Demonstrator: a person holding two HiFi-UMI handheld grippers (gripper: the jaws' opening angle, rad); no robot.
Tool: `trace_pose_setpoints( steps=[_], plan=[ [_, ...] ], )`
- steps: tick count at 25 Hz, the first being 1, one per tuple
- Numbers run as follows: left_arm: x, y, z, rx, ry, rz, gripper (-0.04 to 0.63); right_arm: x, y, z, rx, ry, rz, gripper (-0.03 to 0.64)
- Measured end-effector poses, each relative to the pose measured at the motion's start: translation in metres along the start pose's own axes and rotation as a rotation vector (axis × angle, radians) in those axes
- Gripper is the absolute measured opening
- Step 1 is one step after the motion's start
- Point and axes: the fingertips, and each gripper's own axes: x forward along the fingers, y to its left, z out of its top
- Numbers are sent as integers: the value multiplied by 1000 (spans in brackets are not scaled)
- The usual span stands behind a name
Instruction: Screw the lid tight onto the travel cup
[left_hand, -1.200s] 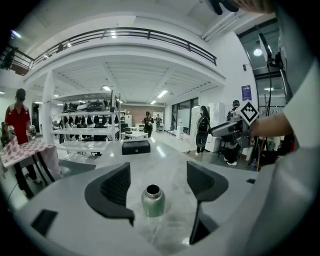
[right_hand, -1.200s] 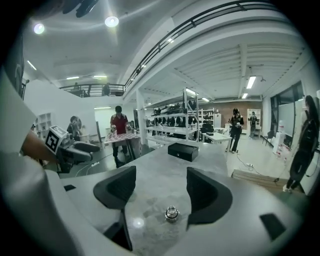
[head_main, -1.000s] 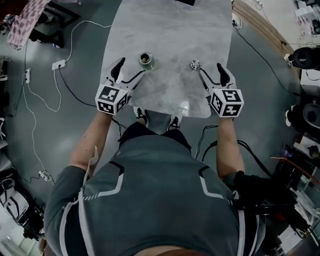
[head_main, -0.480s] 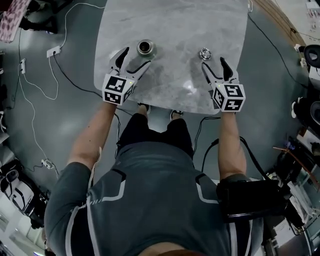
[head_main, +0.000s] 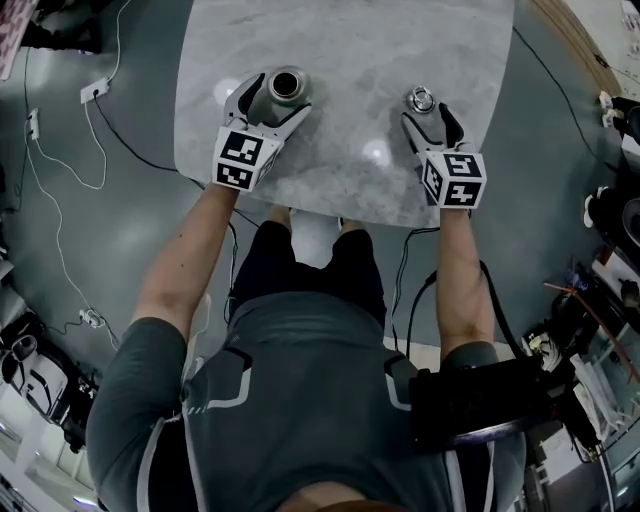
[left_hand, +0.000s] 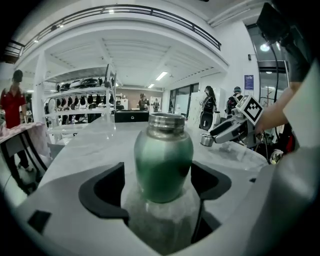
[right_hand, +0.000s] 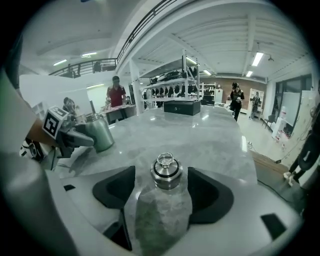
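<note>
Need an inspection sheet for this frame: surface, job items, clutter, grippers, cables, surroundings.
Surface: grey marble-look table, holding only the job's things.
Job's things: green travel cup upright, mouth open, no lid on. The lid stands apart from it on the table.
Clutter: nothing seen on the table.
Grippers: left gripper open, jaws have just been opening, cup between them with gaps on both sides. Right gripper open, lid between its jaws, untouched.
Cables: white cable and socket strip on the floor at left. Black cable below the table's near edge.
Surroundings: shelves and people in the background.
</note>
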Motion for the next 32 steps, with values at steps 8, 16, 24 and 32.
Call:
trace_pose_setpoints(
  steps=[8, 16, 24, 32],
  plan=[
    [26, -18, 8, 41, -4, -52, 407, 13, -9, -2, -22, 27, 4, 319],
    [30, -14, 8, 62, 1, -39, 410, 22, -7, 2, -28, 28, 8, 319],
    [41, -18, 16, 154, -10, -80, 411, 27, -2, 2, -21, 29, 9, 319],
    [51, -24, 33, 199, -53, -120, 411, 34, -7, 3, -17, 26, 5, 318]
  ],
)
